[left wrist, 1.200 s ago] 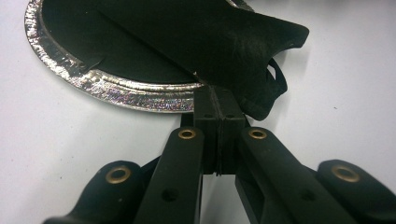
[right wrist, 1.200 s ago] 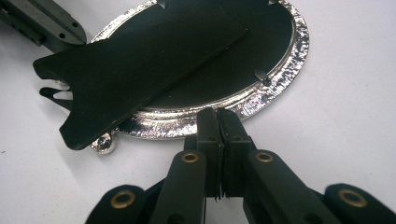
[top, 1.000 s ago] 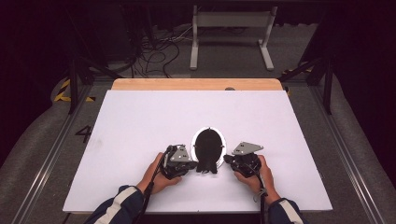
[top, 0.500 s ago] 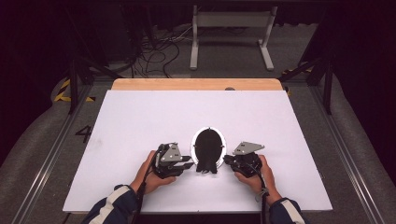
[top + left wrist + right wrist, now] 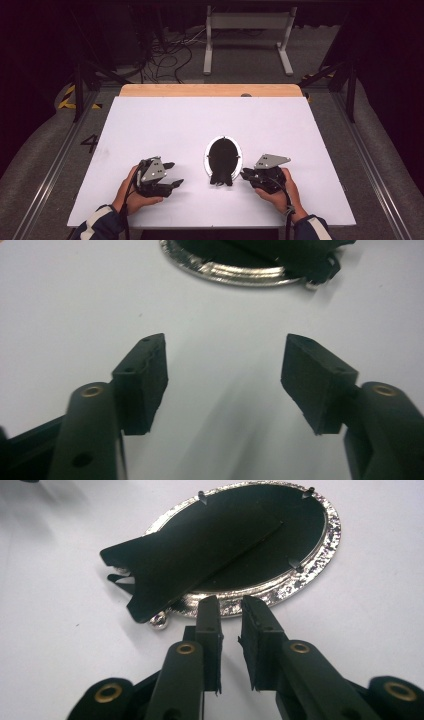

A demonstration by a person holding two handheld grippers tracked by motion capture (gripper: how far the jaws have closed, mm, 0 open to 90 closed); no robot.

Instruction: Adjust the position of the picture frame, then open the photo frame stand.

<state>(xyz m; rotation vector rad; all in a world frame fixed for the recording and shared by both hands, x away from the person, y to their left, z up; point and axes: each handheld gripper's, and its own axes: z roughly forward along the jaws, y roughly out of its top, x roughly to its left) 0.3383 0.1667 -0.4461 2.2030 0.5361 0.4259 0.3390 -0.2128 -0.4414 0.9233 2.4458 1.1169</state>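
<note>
Silver-rimmed oval picture frame [image 5: 223,159] lies face down on the white table [image 5: 165,125], black back up, between the two hands, a bit nearer the person's edge than mid-table.

High view: frame's long axis runs away from the person, stand leg end toward the person. Left gripper [image 5: 172,175] sits well apart to the frame's left, jaws pointing roughly at it. Right gripper [image 5: 244,174] is just beside the frame's lower right rim, so the right hand is clearly nearer.

Left gripper view: left gripper [image 5: 222,372] has its pads spread wide, nothing between them, bare table underneath. Jaws have just been opening. Frame rim [image 5: 235,272] is ahead at the top, slightly right of centre, clear gap between.

Right gripper view: right gripper [image 5: 231,605] has fingers nearly together with a narrow slit between, nothing pinched in it. Jaws have just been opening a little. Tips sit at the rim [image 5: 280,587], touching or a hair off, can't tell which. Black stand leg [image 5: 190,560] runs diagonally across the back, its free end sticking out past the rim to the left of the fingers.

Judgement: next grab depends on the rim straight ahead of the right fingers; the slit looks too narrow, needs opening more
</note>
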